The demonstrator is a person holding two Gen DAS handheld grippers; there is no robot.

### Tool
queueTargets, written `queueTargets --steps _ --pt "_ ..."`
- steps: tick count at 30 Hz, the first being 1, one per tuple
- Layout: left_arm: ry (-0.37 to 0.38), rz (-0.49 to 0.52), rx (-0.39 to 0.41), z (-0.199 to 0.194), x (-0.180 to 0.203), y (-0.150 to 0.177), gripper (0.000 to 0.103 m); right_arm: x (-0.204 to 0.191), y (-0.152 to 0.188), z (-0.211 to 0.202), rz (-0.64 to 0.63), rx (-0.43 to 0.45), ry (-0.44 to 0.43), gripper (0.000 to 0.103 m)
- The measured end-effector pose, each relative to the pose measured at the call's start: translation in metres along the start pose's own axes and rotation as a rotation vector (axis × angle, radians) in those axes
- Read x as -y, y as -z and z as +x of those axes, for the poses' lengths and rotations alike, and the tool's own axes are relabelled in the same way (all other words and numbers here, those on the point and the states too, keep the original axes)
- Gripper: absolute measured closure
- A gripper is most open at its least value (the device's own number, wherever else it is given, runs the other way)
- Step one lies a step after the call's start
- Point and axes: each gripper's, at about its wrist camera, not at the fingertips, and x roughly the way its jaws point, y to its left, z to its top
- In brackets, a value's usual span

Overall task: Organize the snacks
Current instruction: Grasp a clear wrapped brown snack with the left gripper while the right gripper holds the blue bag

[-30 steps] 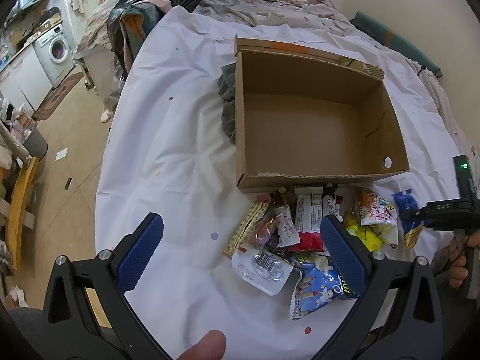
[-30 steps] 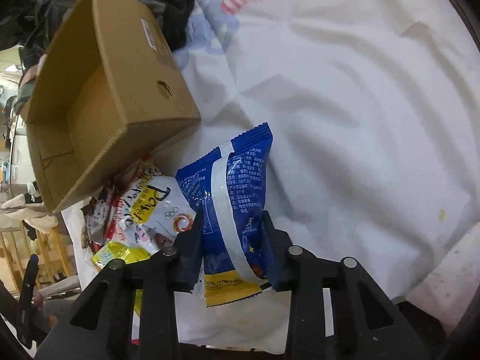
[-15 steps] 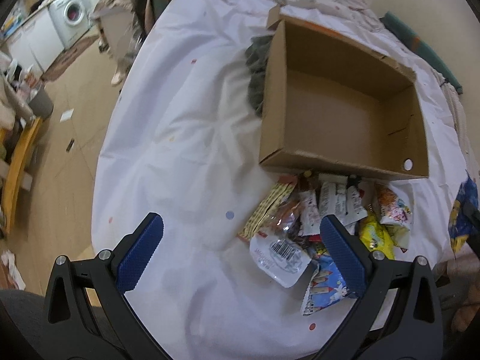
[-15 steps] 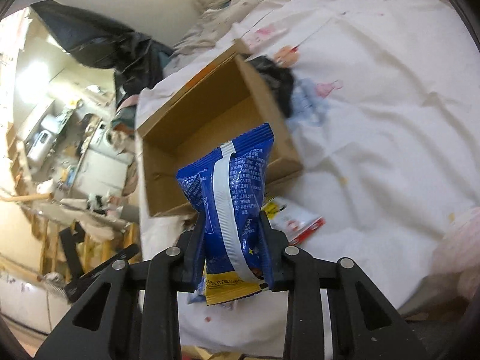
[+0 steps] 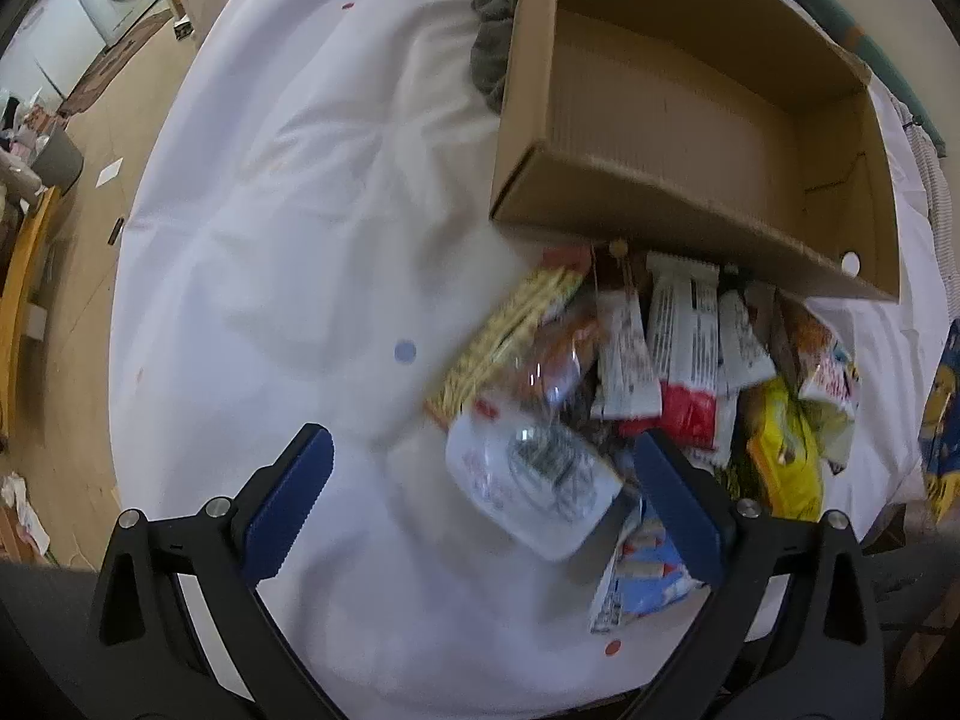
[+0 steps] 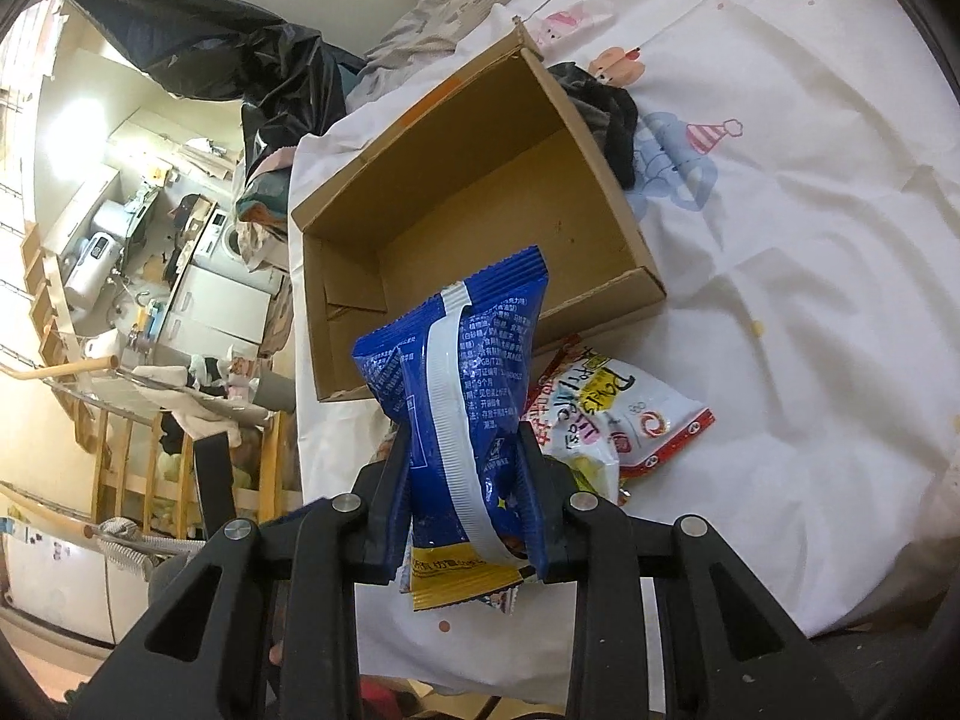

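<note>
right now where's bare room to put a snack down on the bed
Inside the box: its floor is bare. The white sheet left of the box and snack pile is also free, as is the sheet on the box's far side in the right wrist view. Crowded: the strip along the box's near wall, packed with snacks.

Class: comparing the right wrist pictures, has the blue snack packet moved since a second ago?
Yes. The blue snack packet, clamped in the right tool, has risen off the sheet and now hangs in front of the cardboard box opening.

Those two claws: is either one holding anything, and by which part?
The right claw pinches the blue foil snack packet near its bottom end. The left claw holds nothing.
</note>
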Motion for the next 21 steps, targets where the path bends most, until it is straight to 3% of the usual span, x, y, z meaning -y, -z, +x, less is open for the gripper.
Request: queueTargets --steps 4,9,10,13,21 --pt "-0.022 0.102 -0.039 0.012 0.011 -0.018 0.016 0.0 -0.002 0.005 0.005 -0.013 0.0 0.071" --pt "-0.021 0.158 -0.058 0.016 0.02 -0.029 0.064 0.0 -0.001 0.007 0.003 -0.021 0.011 0.071" --pt "-0.015 0.169 -0.059 0.016 0.022 -0.032 0.079 0.0 -0.001 0.007 0.002 -0.021 0.013 0.071" --pt "0.029 0.163 -0.068 0.011 0.021 -0.027 0.086 0.003 -0.001 0.006 0.011 -0.021 0.015 0.071" --pt "0.107 0.136 -0.013 -0.026 0.011 -0.007 0.09 0.001 -0.001 0.008 0.009 -0.027 0.013 0.071"
